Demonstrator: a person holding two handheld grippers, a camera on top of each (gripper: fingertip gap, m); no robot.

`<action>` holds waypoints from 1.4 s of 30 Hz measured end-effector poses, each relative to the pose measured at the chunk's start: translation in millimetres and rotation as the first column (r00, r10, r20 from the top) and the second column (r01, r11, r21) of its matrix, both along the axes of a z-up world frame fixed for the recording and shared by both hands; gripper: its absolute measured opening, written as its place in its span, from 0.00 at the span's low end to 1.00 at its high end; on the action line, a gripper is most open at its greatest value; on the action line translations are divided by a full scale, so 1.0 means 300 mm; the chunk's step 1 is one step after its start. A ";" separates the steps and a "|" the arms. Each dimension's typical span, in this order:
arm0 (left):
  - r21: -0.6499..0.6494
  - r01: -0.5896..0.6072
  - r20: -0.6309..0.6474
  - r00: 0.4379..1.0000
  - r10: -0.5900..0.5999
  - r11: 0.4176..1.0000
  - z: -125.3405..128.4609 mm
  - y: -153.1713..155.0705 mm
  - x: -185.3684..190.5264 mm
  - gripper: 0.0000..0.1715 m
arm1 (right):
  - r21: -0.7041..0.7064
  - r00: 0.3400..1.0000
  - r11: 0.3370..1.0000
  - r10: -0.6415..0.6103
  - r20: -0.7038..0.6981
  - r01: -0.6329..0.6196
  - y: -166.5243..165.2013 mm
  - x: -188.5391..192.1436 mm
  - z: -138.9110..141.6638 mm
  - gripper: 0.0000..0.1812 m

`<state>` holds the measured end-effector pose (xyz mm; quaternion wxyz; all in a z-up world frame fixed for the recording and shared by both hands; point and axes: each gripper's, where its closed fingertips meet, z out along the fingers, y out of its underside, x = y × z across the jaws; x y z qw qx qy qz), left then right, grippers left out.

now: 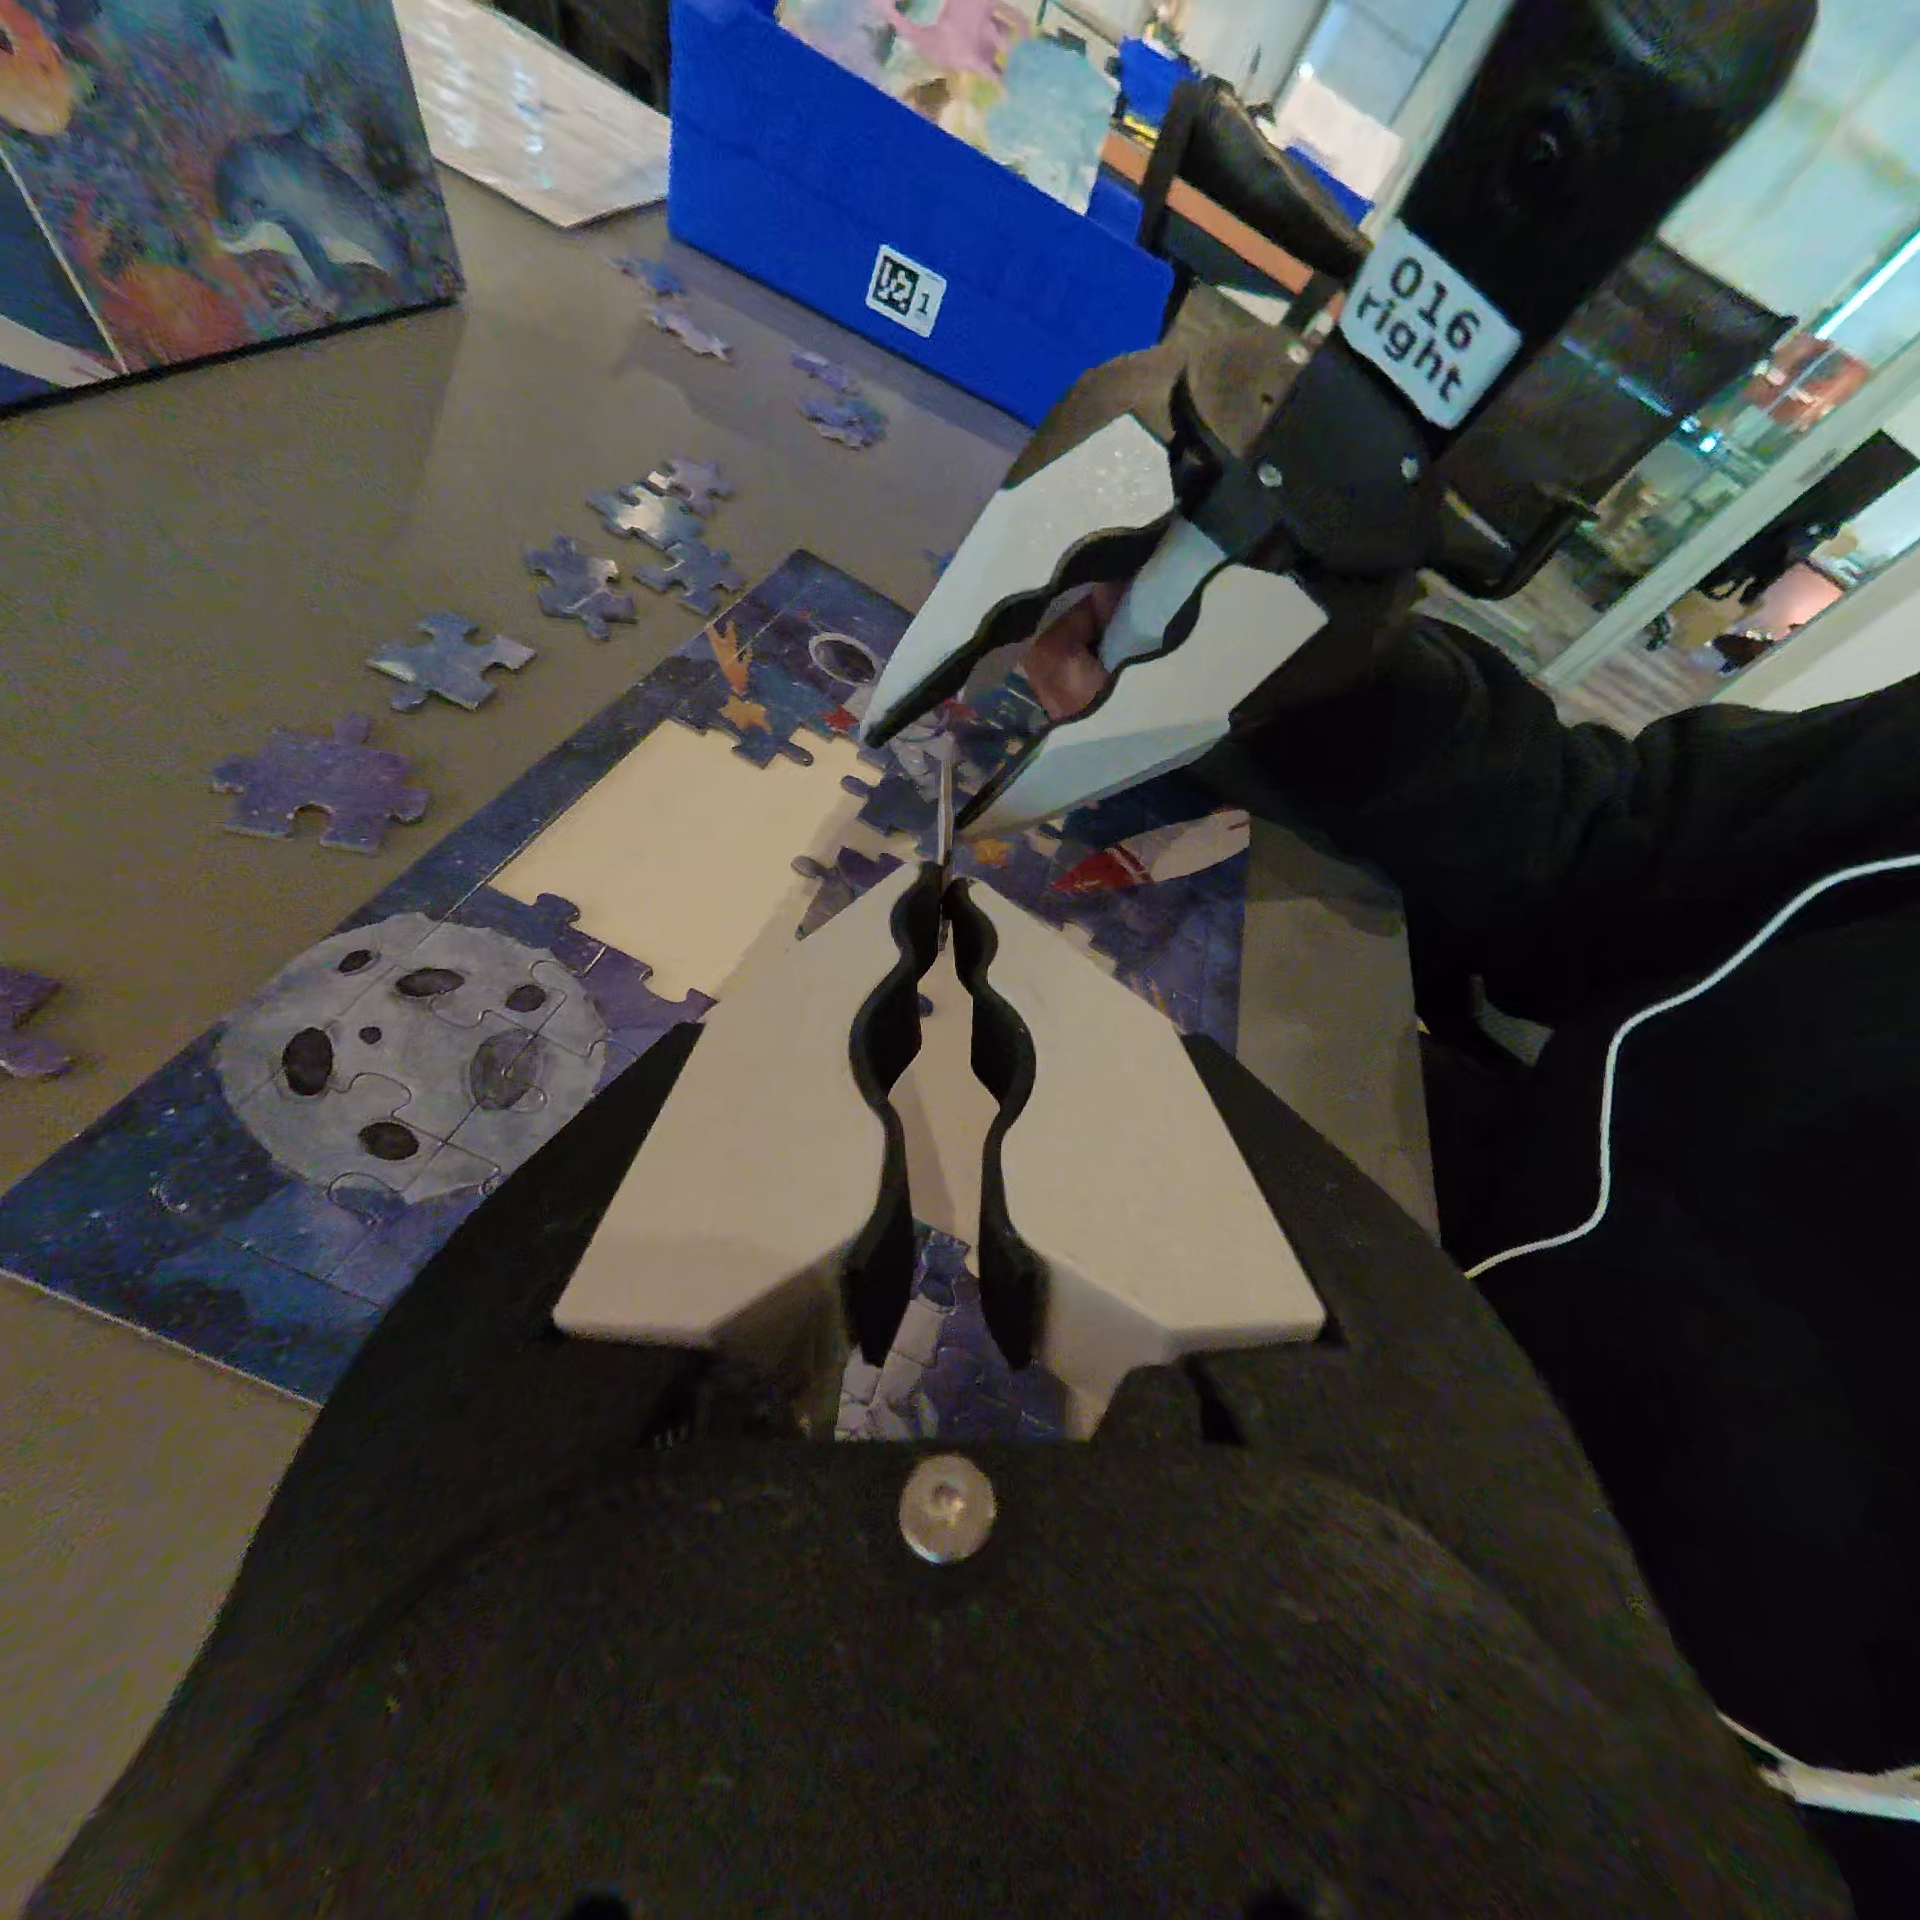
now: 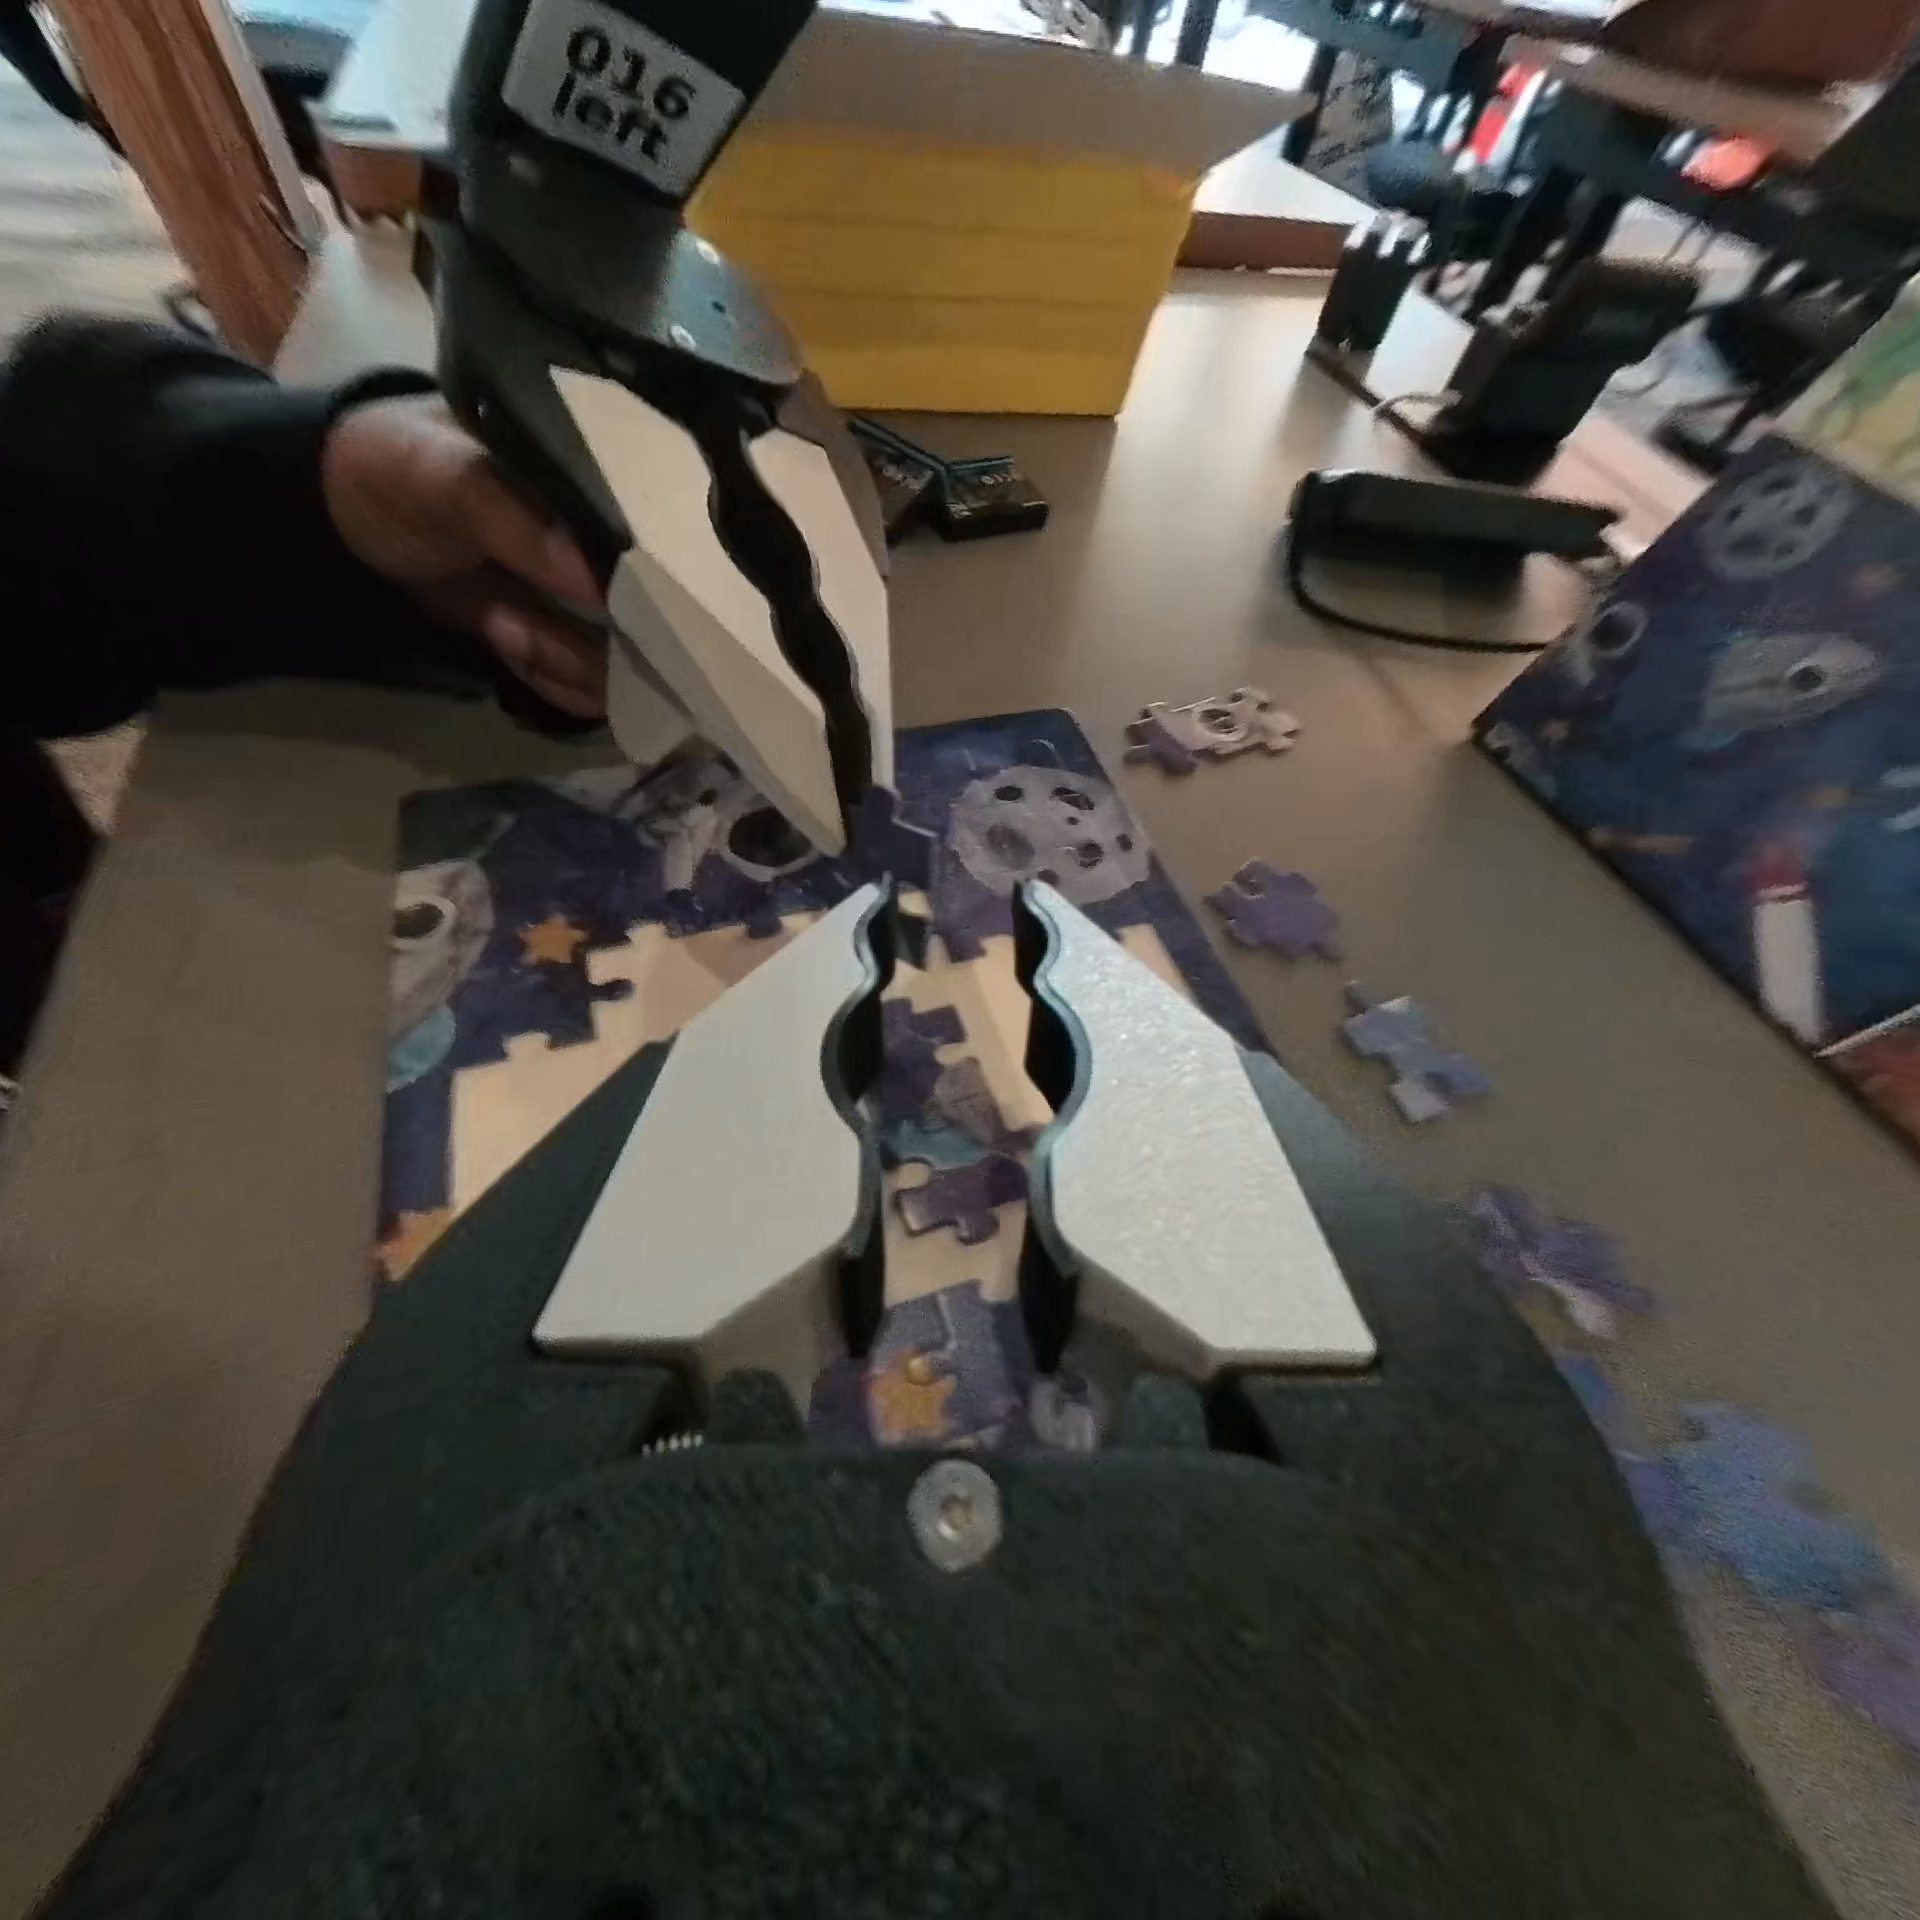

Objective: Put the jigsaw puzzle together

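Note:
A partly built space jigsaw (image 1: 416,1039) lies flat on the grey table, with a bare cream gap (image 1: 675,842) in its middle. My left gripper (image 1: 943,888) is shut on a thin blue puzzle piece (image 1: 943,821), held edge-on just above the gap's right side. My right gripper (image 1: 920,779) comes in from the upper right, open, with its tips close around that piece. In the right wrist view my right gripper (image 2: 954,899) is open and empty over the jigsaw (image 2: 665,935). There the left gripper (image 2: 857,816) holds the piece (image 2: 896,831) just beyond it.
Several loose pieces (image 1: 322,784) (image 2: 1273,909) lie on the table beside the jigsaw. A blue bin (image 1: 883,208) and a picture box (image 1: 208,177) stand behind. A yellow box (image 2: 935,260), a black device (image 2: 1434,520) and a puzzle box (image 2: 1766,727) are nearby. The tips of both grippers are at nearly the same place. My left tips are roughly 8 cm from the jigsaw (image 2: 665,935).

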<state>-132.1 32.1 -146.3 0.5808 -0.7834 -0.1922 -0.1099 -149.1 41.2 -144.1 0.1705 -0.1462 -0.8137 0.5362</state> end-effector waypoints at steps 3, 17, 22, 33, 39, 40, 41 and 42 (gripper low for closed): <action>-0.016 0.007 -0.004 1.000 -0.007 1.000 -0.008 0.011 0.007 0.00 | -0.069 0.991 0.997 0.053 0.122 -0.044 -0.019 0.021 -0.003 0.06; -0.287 -0.177 -0.342 0.937 0.072 0.942 -0.099 0.004 -0.047 0.10 | -0.161 0.773 0.958 -0.086 0.629 0.238 0.038 -0.090 -0.088 0.00; -0.404 -0.259 -0.557 0.830 -0.012 0.877 -0.125 0.047 -0.018 0.00 | -0.135 0.749 0.963 -0.090 0.657 0.234 0.013 -0.083 -0.111 0.00; -0.427 -0.266 -0.438 0.897 0.060 0.864 -0.171 0.019 -0.063 0.00 | -0.018 0.782 0.976 -0.161 0.602 0.215 0.048 -0.091 -0.163 0.08; -0.435 -0.245 -0.431 0.902 0.038 0.867 -0.176 0.024 -0.050 0.00 | 0.009 0.795 0.976 -0.182 0.579 0.217 0.067 -0.099 -0.170 0.09; -0.435 -0.243 -0.428 0.903 0.038 0.867 -0.176 0.024 -0.050 0.00 | 0.019 0.803 0.976 -0.189 0.565 0.217 0.072 -0.102 -0.171 0.09; -0.434 -0.239 -0.425 0.905 0.036 0.868 -0.176 0.024 -0.049 0.00 | 0.027 0.814 0.976 -0.194 0.548 0.214 0.073 -0.103 -0.169 0.09; -0.435 -0.235 -0.421 0.906 0.034 0.869 -0.177 0.025 -0.048 0.00 | 0.033 0.826 0.977 -0.194 0.530 0.209 0.073 -0.104 -0.166 0.09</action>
